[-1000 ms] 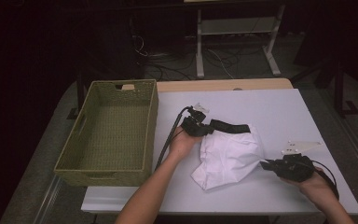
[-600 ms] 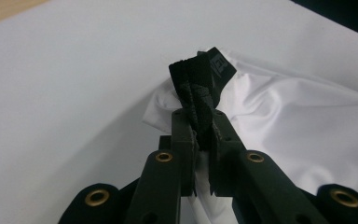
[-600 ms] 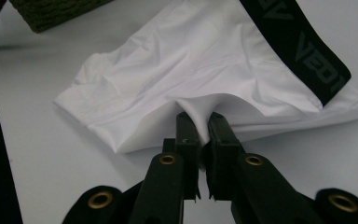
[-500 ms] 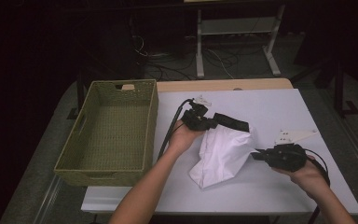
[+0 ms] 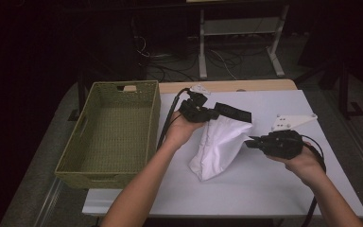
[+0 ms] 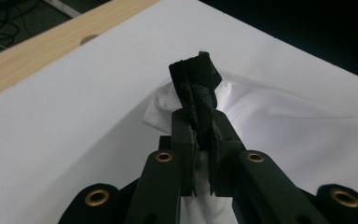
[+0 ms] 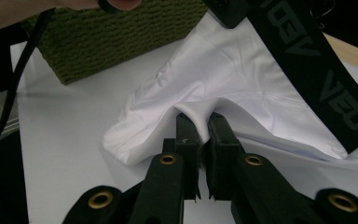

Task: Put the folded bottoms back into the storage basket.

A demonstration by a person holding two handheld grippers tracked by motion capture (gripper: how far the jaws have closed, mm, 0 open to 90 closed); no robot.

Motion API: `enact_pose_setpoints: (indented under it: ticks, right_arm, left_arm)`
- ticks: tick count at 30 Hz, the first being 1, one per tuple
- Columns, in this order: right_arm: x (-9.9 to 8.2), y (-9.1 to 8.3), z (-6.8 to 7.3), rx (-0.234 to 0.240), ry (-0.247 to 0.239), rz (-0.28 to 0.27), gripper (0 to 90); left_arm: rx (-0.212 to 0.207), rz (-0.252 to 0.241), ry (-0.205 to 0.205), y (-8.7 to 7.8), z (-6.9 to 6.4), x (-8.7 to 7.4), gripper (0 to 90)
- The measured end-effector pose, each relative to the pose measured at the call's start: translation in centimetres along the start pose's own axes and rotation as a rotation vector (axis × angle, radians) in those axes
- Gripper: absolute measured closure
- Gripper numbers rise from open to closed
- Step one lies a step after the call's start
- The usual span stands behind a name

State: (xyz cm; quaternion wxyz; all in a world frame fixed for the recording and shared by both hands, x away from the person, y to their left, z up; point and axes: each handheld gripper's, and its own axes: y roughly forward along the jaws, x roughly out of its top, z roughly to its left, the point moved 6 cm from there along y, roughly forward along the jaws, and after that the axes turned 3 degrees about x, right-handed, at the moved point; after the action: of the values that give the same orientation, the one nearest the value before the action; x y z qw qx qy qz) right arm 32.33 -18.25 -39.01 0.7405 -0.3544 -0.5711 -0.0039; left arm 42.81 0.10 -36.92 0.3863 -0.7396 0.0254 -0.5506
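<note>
High view: a green basket [image 5: 108, 132] sits at the table's [image 5: 264, 189] left. Just right of it, the left gripper [image 5: 207, 113] pinches the black waistband [image 5: 234, 112] of the white briefs [image 5: 220, 149], which hang slanting below it to the table. Farther right, the right gripper [image 5: 251, 143] clamps a fold of their white cloth.

Both forearms are bare, no sleeves. The left gripper [image 5: 216, 113] and right gripper [image 5: 248, 142] are black, each trailing a thick black cable at six o'clock. Brass-ringed screw holes stud the flat jaws; a grey three-cornered plate tops each.
</note>
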Motion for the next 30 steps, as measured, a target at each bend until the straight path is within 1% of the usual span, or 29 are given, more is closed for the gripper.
enact_pose_setpoints:
  ticks: [1, 2, 3, 4, 5, 7, 8, 9, 10, 11, 12, 13, 14, 19, 25, 30]
  right_arm:
    - [0.7, 0.0, 0.0, 0.004, -0.006, -0.008, 83.9]
    - [1.1, 0.0, 0.0, 0.009, -0.008, -0.014, 83.8]
    - [1.5, 0.0, 0.0, 0.012, -0.011, -0.015, 83.8]
    - [1.9, 0.1, 0.0, 0.013, -0.016, -0.018, 83.8]
    - [1.9, 0.1, 0.0, 0.013, -0.016, -0.018, 83.8]
    - [2.7, 0.0, 0.1, 0.018, -0.019, -0.027, 83.8]
    - [3.5, -0.1, 0.1, 0.028, -0.027, -0.041, 83.9]
    - [3.5, -0.1, 0.1, 0.028, -0.027, -0.041, 83.9]
    - [4.4, -0.1, 0.2, 0.037, -0.035, -0.051, 83.8]
    - [4.9, -0.1, 0.3, 0.040, -0.038, -0.054, 83.9]
    - [4.9, -0.1, 0.3, 0.040, -0.038, -0.054, 83.9]
    - [5.9, -0.1, 0.3, 0.043, -0.047, -0.060, 83.8]
    - [5.9, -0.1, 0.3, 0.043, -0.047, -0.060, 83.8]
    - [8.2, -0.2, 0.5, 0.049, -0.067, -0.078, 83.9]
    - [10.6, 0.0, 0.8, 0.058, -0.088, -0.096, 83.9]
    - [12.4, 0.8, 1.3, 0.073, -0.106, -0.101, 83.9]
  left_arm:
    - [-0.002, -0.005, 0.003, -0.3, 0.0, 0.2, 81.9]
    - [-0.002, -0.015, 0.000, -0.8, 0.1, 0.7, 81.8]
    - [-0.002, -0.015, 0.000, -0.8, 0.1, 0.7, 81.8]
    - [-0.003, -0.018, 0.000, -1.1, 0.2, 0.9, 81.8]
    - [-0.002, -0.025, -0.001, -1.3, 0.2, 1.1, 81.8]
    - [0.000, -0.035, 0.001, -1.9, 0.2, 1.6, 81.8]
    - [0.000, -0.041, 0.002, -2.2, 0.2, 1.9, 81.8]
    - [0.000, -0.044, 0.003, -2.5, 0.3, 2.2, 81.8]
    - [0.002, -0.053, 0.008, -3.2, 0.2, 2.7, 81.8]
    - [0.002, -0.053, 0.008, -3.2, 0.2, 2.7, 81.8]
    - [0.000, -0.058, 0.008, -3.5, 0.2, 3.0, 81.8]
    - [-0.001, -0.063, 0.007, -3.8, 0.2, 3.2, 81.8]
    - [0.001, -0.065, 0.008, -4.1, 0.1, 3.5, 81.8]
    - [0.019, -0.078, 0.026, -5.7, 0.1, 4.7, 81.8]
    - [0.033, -0.084, 0.043, -7.9, 0.9, 5.5, 81.8]
    - [0.047, -0.088, 0.060, -9.4, 1.6, 5.7, 81.8]
